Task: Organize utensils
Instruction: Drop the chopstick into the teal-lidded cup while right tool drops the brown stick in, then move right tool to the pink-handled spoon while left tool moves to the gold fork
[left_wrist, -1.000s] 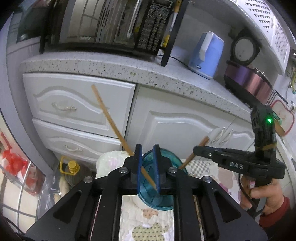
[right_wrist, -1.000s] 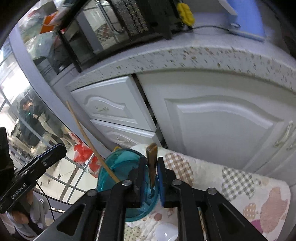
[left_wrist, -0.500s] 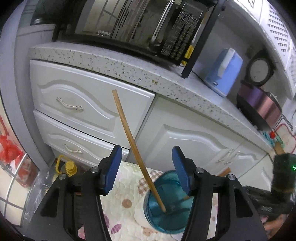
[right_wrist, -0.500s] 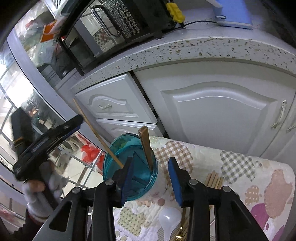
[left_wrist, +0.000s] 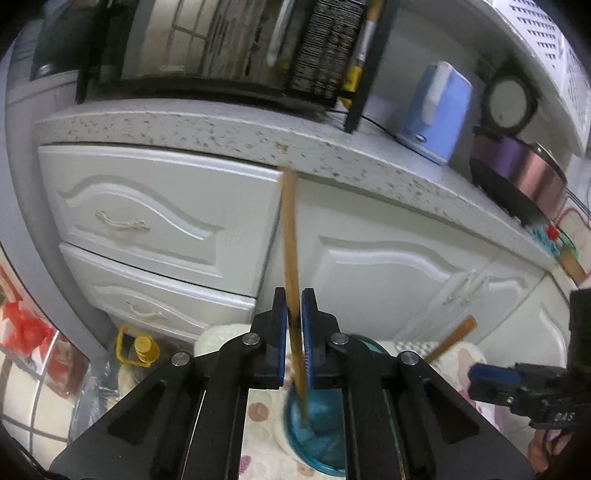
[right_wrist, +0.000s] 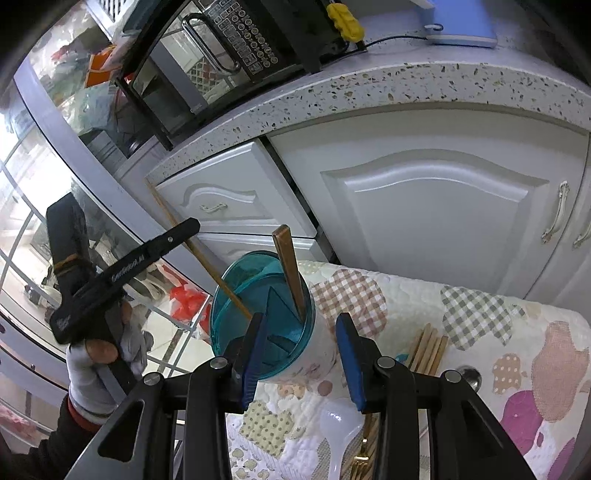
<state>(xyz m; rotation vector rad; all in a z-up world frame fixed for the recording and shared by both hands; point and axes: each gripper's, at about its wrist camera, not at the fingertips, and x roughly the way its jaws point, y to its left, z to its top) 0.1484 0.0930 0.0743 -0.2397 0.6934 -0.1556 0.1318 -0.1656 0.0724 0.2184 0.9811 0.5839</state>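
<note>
A teal utensil holder (right_wrist: 258, 314) stands on the patterned cloth; it also shows in the left wrist view (left_wrist: 317, 439). My left gripper (left_wrist: 293, 343) is shut on a long wooden chopstick (left_wrist: 291, 251) whose lower end rests in the holder; it also shows in the right wrist view (right_wrist: 199, 254). A flat wooden utensil (right_wrist: 290, 269) leans in the holder, also visible in the left wrist view (left_wrist: 448, 338). My right gripper (right_wrist: 301, 354) is open and empty, just in front of the holder. More chopsticks (right_wrist: 428, 349) and a white spoon (right_wrist: 338, 428) lie on the cloth.
White cabinet drawers and doors (right_wrist: 436, 210) stand right behind, under a speckled counter (left_wrist: 221, 129) with a microwave (right_wrist: 221, 62) and a blue kettle (left_wrist: 436, 114). A yellow-capped oil bottle (left_wrist: 138, 350) sits on the floor at left. The patterned cloth (right_wrist: 498, 354) extends to the right.
My left gripper was shut on the chopstick, opened, and has closed on it again, now more upright. My right gripper let go of the flat wooden utensil and drew back open.
</note>
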